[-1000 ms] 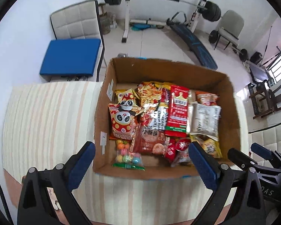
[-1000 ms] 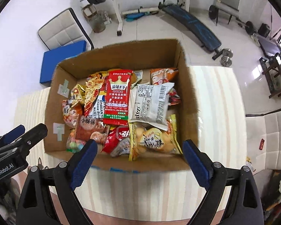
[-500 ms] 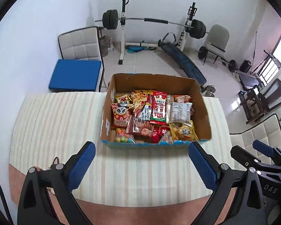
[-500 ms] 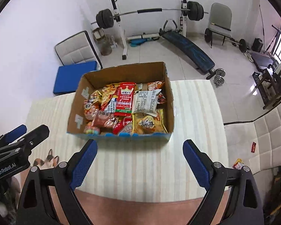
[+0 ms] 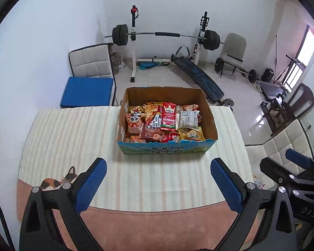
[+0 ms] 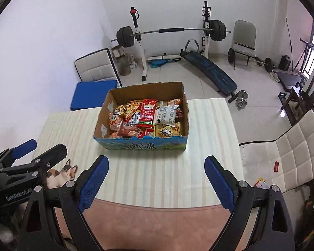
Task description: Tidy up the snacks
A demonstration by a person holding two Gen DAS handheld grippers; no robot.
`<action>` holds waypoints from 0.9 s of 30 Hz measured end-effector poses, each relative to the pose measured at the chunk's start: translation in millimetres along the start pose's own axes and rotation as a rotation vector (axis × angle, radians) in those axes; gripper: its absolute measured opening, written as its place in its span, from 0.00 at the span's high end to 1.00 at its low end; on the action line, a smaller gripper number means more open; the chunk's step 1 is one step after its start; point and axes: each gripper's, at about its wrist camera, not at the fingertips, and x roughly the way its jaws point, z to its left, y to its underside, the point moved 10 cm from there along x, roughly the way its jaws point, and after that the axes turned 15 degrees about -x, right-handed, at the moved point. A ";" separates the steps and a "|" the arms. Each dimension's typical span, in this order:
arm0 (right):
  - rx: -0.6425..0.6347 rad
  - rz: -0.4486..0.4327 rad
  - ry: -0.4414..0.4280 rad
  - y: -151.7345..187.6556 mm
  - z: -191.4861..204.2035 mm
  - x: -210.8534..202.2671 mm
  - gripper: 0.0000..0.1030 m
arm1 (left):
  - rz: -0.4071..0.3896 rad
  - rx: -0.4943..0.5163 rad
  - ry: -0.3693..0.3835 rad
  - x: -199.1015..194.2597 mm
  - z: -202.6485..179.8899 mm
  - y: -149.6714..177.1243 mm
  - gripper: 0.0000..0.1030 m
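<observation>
An open cardboard box stands on the striped table, also in the right wrist view. It is filled with several snack packets, among them a red packet and a white packet. My left gripper is open and empty, well back from the box above the table's near edge. My right gripper is open and empty, also back from the box. The right gripper shows at the right of the left wrist view, and the left gripper at the left of the right wrist view.
The table has a striped cloth with a cat picture at its near left corner. Behind stand a chair with a blue cushion, a barbell rack and a bench. A white padded chair is at the right.
Both grippers have pulled back and up from the box, which now looks much smaller and farther away. Both stay open and empty.
</observation>
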 end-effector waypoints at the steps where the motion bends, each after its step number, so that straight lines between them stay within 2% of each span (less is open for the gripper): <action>1: 0.001 -0.004 0.001 1.8 0.2 -6.5 0.08 | -0.008 -0.003 0.001 -4.6 1.1 0.9 0.01; 7: -0.007 -0.024 0.012 9.7 3.3 -37.3 0.08 | -0.031 -0.017 0.002 -26.4 4.2 7.8 0.01; 13: -0.012 -0.035 0.031 13.2 3.4 -50.2 0.07 | -0.051 -0.015 0.004 -35.1 3.2 11.6 0.01; 15: -0.012 -0.040 0.035 12.0 3.2 -48.0 0.03 | -0.052 -0.017 0.007 -33.1 5.7 12.1 0.01; 27: 0.009 -0.051 0.113 -5.8 -16.9 -8.0 0.01 | -0.101 -0.008 -0.024 -5.3 9.8 -1.3 0.01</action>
